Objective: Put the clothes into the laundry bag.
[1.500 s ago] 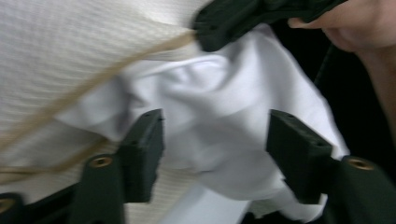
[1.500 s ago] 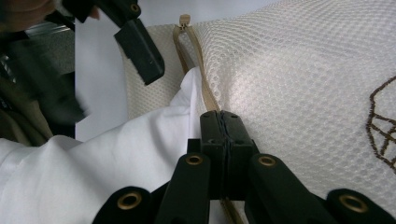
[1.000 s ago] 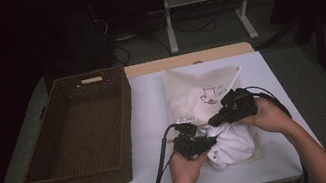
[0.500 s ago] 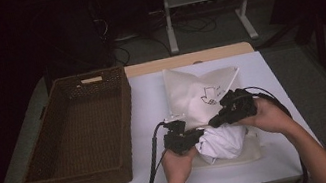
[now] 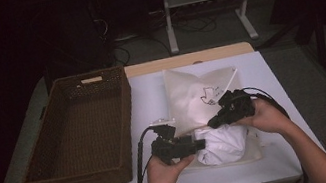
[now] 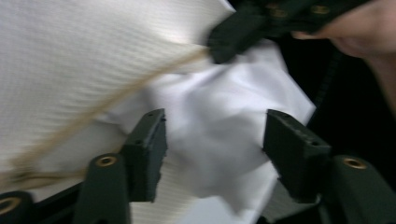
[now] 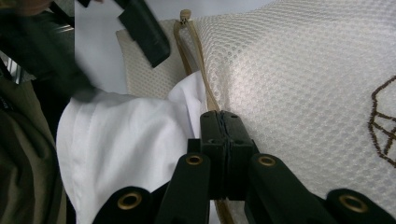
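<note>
— Pinching the zip edge (image 7: 196, 46) of the mesh bag (image 5: 193, 99) with the right gripper (image 5: 212, 124), shut tight on the tape, lower middle of the right gripper view.

— And with the left gripper (image 5: 201, 144)?

— Just been opening. Spread fairly wide now, straddling the white garment (image 6: 219, 107) at centre frame of the left gripper view, not pressing on the cloth.

— Whereabouts, that garment?

— Bunched at the bag's mouth, lower centre of the high view, just right of the left gripper. Partly tucked under the mesh, partly spilling out toward the bottom of the frame, by the look of it.

— Likely trouble from here?

— Springing back out, probably, with nothing clamping the bundle any more. Possibly sliding further toward the bottom edge of the table (image 5: 147, 99).

— Anything on the right-hand side?

— Slipping off that thin tape if tugged too hard, then losing the opening over the cloth. Also snagging the mesh on a pad corner when pushing back in with the left.

— Worth minding the basket (image 5: 81, 126)?

— Hardly. Parked well apart at the left of the high view.
</note>
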Tool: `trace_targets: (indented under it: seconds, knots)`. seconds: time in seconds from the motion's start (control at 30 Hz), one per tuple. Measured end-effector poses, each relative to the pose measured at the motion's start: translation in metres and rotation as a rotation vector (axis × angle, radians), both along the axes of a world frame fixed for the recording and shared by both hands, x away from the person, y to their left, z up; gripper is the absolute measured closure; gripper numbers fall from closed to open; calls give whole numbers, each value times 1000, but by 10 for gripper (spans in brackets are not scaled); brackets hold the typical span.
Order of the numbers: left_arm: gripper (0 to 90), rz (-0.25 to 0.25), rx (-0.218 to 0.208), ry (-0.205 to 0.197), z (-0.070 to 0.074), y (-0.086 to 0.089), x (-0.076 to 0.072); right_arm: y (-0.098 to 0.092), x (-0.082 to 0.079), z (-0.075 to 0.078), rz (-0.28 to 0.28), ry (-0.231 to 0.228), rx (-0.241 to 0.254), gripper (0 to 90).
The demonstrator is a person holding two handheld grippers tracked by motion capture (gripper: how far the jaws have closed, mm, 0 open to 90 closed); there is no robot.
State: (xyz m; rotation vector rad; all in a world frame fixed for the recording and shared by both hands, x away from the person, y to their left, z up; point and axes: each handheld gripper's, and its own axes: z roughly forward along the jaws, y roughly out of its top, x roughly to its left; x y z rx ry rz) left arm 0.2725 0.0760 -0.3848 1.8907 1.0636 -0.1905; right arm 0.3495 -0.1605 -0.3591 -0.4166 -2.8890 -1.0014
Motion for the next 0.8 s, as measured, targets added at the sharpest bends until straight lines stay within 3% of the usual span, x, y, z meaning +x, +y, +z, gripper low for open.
trace_targets:
  seconds: [0.07, 0.13, 0.2, 0.27, 0.3, 0.33, 0.37, 0.43, 0.47, 0.5, 0.53, 0.57, 0.73, 0.8]
  knots:
    - [360, -30, 5, 14, 1, -7, -2, 1, 0, 0, 0, 1, -3, 887]
    - [323, -54, 49, 12, -5, -18, -3, 2, 1, 0, 1, -3, -4, 887]
    - [324, -69, 113, 30, -18, -30, -1, 2, 0, 1, 2, -8, -7, 887]
    - [362, -71, 146, 53, -35, -38, 5, 2, -1, 1, 2, -8, -8, 886]
    - [437, -57, 141, 53, -43, -40, 8, 2, -1, 1, 3, -12, -8, 886]
    - [635, -50, 73, 48, -54, -38, 15, 2, -3, 2, 8, -18, -13, 887]
    - [723, -50, 73, 48, -54, -38, 15, 1, -4, 3, 8, -23, -12, 887]
    - [772, -11, 73, 13, -56, -40, 16, 1, -5, 4, 11, -24, -8, 887]
    - [806, 9, 77, -28, -51, -40, 17, -1, -6, 6, 15, -25, 2, 888]
    - [816, 9, 77, -28, -51, -40, 17, -1, -7, 7, 18, -26, 8, 888]
    - [823, 30, 67, -61, -44, -37, 17, -2, -8, 8, 21, -27, 14, 888]
    - [829, 30, 67, -61, -44, -37, 17, -2, -8, 8, 21, -27, 14, 888]
    - [835, 69, -1, -120, -14, -28, 11, 0, -18, 25, 44, -46, 57, 889]
    - [835, 70, -10, -124, -12, -27, 9, 1, -19, 28, 53, -50, 64, 889]
